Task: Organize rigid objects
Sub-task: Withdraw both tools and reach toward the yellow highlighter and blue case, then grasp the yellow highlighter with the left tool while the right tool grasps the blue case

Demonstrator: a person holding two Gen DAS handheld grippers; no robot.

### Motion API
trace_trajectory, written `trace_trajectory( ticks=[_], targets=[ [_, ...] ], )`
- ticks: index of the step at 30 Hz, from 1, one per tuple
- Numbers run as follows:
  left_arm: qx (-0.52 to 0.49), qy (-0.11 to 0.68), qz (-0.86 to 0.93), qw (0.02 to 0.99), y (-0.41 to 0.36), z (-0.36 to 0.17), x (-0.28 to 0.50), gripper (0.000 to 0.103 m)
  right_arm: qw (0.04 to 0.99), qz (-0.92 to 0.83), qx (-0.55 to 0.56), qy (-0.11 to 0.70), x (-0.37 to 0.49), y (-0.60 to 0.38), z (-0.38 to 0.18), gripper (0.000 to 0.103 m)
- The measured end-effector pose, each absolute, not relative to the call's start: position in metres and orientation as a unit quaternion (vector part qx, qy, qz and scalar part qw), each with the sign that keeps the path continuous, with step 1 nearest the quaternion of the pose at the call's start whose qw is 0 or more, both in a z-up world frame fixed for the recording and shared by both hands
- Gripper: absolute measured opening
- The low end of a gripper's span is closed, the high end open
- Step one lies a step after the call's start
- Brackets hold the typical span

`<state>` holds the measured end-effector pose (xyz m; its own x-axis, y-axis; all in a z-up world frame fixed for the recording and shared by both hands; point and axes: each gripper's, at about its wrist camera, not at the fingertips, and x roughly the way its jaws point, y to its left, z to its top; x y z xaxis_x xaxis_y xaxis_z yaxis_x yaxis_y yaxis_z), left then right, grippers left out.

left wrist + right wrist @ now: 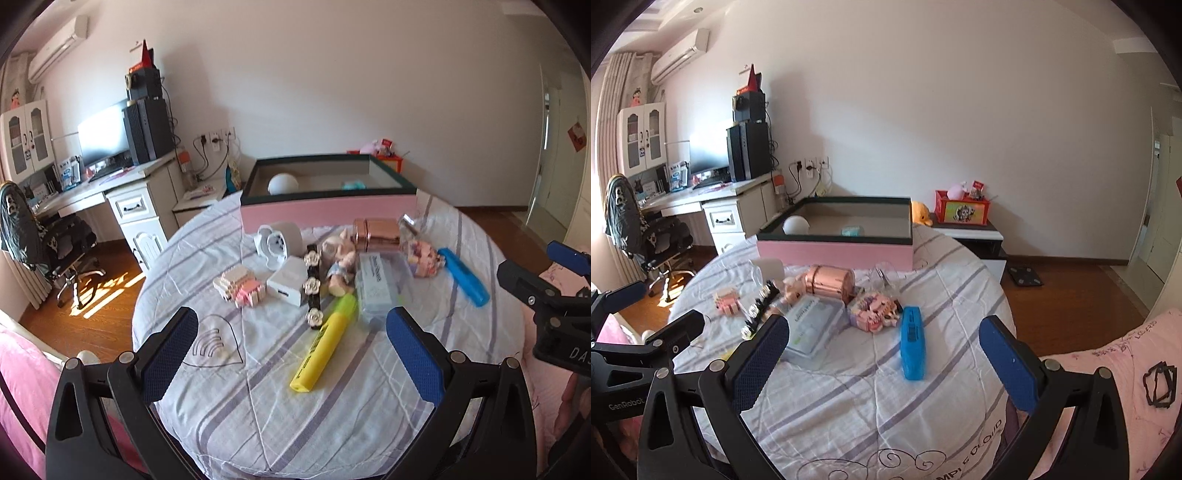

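Several small objects lie on a striped sheet: a yellow highlighter, a blue highlighter, a clear plastic case, a white charger, a pink block toy, a rose-gold box and a black flower clip. A pink open box stands behind them, holding a white ball. My left gripper is open and empty, just before the yellow highlighter. My right gripper is open and empty near the blue highlighter.
A white tape roll and a pig figurine lie in the pile. A desk and chair stand left. A nightstand stands right of the bed. Pink bedding lies at the right.
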<state>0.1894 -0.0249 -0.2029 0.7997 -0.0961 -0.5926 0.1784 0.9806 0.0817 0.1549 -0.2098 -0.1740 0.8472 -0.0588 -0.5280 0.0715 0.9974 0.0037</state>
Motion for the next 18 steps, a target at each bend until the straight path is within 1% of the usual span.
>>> trace_trajectory(
  ticks=[4,8,9,10,11,12,13,14,15,16,18],
  targets=[
    [0.079,0.35,-0.068,0.931,-0.028,-0.235,0.208,0.103,0.95,-0.043,0.018,0.307,0.172,-0.222,-0.2,0.103],
    [0.092,0.37,-0.082,0.921,-0.036,-0.253,0.22,0.101,0.943,-0.046,0.022,0.328,0.185,-0.23,-0.216,0.103],
    [0.095,0.376,-0.084,0.918,-0.038,-0.258,0.222,0.095,0.941,-0.045,0.022,0.333,0.189,-0.231,-0.22,0.103],
    [0.095,0.38,-0.085,0.916,-0.04,-0.261,0.224,0.081,0.94,-0.044,0.021,0.338,0.193,-0.232,-0.223,0.103],
    [0.092,0.385,-0.09,0.914,-0.041,-0.265,0.226,0.075,0.938,-0.044,0.021,0.343,0.197,-0.233,-0.226,0.103],
    [0.084,0.388,-0.101,0.912,-0.04,-0.266,0.227,0.062,0.936,-0.042,0.02,0.348,0.2,-0.234,-0.229,0.103],
    [0.076,0.383,-0.109,0.914,-0.04,-0.264,0.227,0.046,0.935,-0.043,0.019,0.352,0.203,-0.235,-0.232,0.103],
    [0.073,0.38,-0.117,0.915,-0.04,-0.263,0.227,0.037,0.933,-0.042,0.019,0.356,0.206,-0.235,-0.235,0.103],
    [0.074,0.38,-0.123,0.914,-0.041,-0.262,0.226,0.031,0.932,-0.04,0.019,0.359,0.208,-0.236,-0.237,0.103],
    [0.073,0.377,-0.13,0.914,-0.042,-0.262,0.225,0.015,0.932,-0.039,0.019,0.359,0.211,-0.237,-0.239,0.103],
    [0.071,0.376,-0.132,0.914,-0.042,-0.259,0.224,0.015,0.931,-0.037,0.02,0.362,0.216,-0.24,-0.241,0.103]
  ],
)
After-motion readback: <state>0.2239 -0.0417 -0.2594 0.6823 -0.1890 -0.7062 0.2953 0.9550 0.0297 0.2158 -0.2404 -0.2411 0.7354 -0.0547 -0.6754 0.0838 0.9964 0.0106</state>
